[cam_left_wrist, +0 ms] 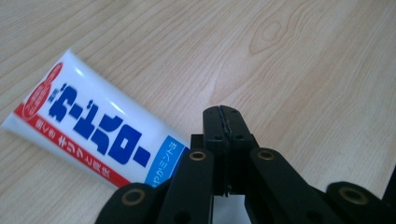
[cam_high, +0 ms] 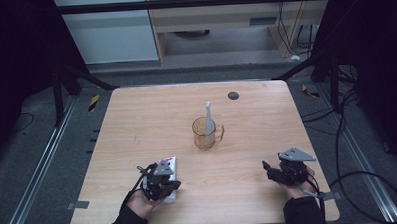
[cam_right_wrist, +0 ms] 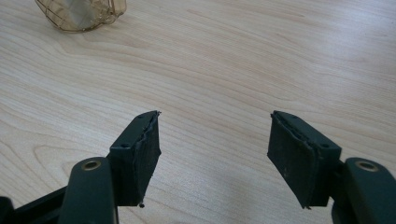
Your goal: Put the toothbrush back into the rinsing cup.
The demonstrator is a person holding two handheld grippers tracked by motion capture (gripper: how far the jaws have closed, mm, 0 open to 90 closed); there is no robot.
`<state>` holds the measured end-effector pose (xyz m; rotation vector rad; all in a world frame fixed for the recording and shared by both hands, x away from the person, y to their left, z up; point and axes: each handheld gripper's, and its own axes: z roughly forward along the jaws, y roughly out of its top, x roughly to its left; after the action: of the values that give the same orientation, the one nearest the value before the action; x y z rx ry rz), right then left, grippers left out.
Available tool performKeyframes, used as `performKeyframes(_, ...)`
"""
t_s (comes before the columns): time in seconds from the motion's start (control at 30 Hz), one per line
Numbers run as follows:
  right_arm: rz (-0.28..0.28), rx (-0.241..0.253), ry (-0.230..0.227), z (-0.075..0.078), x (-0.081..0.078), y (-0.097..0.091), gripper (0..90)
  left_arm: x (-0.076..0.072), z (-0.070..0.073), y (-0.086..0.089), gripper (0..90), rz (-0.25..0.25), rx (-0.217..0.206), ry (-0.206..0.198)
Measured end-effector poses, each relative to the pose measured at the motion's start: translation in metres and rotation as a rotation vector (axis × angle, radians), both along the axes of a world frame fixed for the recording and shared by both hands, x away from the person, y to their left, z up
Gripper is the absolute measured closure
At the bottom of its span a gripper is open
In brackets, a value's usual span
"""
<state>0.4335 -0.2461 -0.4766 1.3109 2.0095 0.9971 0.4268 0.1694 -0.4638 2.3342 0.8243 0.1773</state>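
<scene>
Seen from the high view, a person's two forearms enter from the bottom edge of a pale wooden worktop [cam_high: 136, 119]. The left hand-held gripper [cam_high: 161, 186] sits at the near left, partly covering a white toothpaste tube [cam_high: 170, 165]; the tube's near end is hidden under the tool. The right hand-held gripper [cam_high: 273, 170] rests at the near right, well apart from it. Near the middle stands a clear amber mug [cam_high: 206, 134] with a white toothbrush [cam_high: 208, 116] upright inside, its head rising above the rim. A small dark disc [cam_high: 233, 95] lies near the far edge; what it is cannot be made out.

In the left gripper view, the left hand-held gripper [cam_left_wrist: 222, 112] has its jaws pressed together with nothing between them, just beside the toothpaste tube [cam_left_wrist: 88, 123], which lies flat on the wood. The tube's blue and red lettering is legible, but its lower end is cut off behind the black linkage.

In the right gripper view, the right hand-held gripper [cam_right_wrist: 215, 135] holds its jaws wide apart over bare wood. The amber mug [cam_right_wrist: 81, 14] is cropped by the top edge, its contents blurred.
</scene>
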Motion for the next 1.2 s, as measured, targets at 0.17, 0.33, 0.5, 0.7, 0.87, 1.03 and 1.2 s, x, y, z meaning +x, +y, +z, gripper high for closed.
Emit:
performKeyframes(0.17,-0.001,-0.002,0.004,-0.001,0.000,0.000,34.0,-0.007,0.000,0.006,89.3,0.003,0.012,0.005)
performKeyframes(0.33,-0.001,-0.001,0.008,-0.001,-0.001,0.001,34.0,-0.011,-0.002,0.012,89.3,0.005,0.040,0.011)
performKeyframes(0.5,0.002,-0.006,0.005,-0.001,0.000,0.001,34.0,-0.013,-0.004,0.020,89.3,0.024,0.046,0.019)
performKeyframes(0.7,-0.001,-0.007,0.008,-0.002,0.000,0.001,34.0,-0.015,-0.005,0.029,89.2,0.040,0.054,0.028)
performKeyframes(0.87,0.002,-0.009,0.007,-0.002,0.000,0.001,34.0,-0.017,-0.004,0.034,89.2,0.051,0.056,0.027)
performKeyframes(1.03,-0.001,-0.007,0.008,-0.002,0.000,0.001,34.0,-0.017,-0.004,0.038,89.2,0.060,0.061,0.030)
performKeyframes(1.2,0.000,-0.007,0.009,-0.002,0.000,0.001,34.0,-0.017,-0.003,0.040,87.6,0.065,0.064,0.034)
